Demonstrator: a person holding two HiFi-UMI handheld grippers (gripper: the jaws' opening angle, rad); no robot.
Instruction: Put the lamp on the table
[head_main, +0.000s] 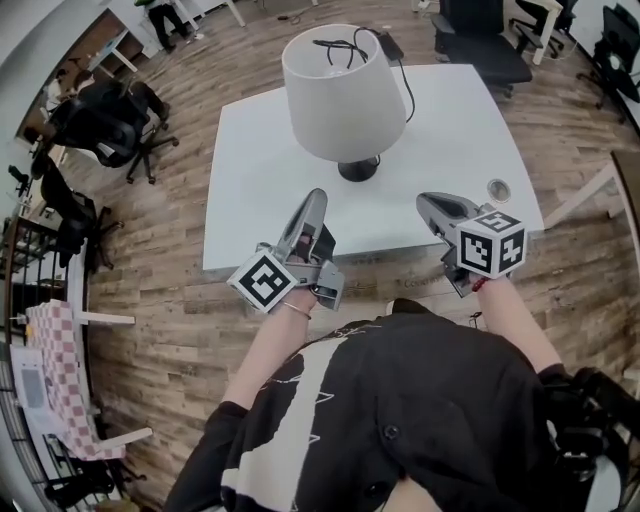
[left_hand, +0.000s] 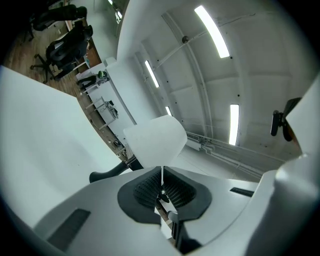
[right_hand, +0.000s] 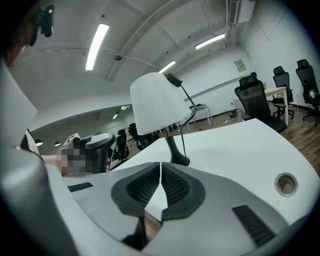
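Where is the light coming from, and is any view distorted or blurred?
Head view: fisheye bends the floor boards. Left gripper view: tilted, bright ceiling lights, lamp pale, low contrast. Right gripper view: dark round corners, lamp sharp.

Head view: left gripper (head_main: 316, 198) sits just left of frame centre, jaws pointing to the upper right, its marker cube (head_main: 265, 281) at the rear. Right gripper (head_main: 424, 202) sits right of centre, jaws pointing to the upper left. Left forearm (head_main: 262, 352) and right forearm (head_main: 520, 322), both bare, run up from the lower frame. Left gripper view: jaws together, pads (left_hand: 147, 190) meeting, nothing between. Right gripper view: jaws likewise together, empty.
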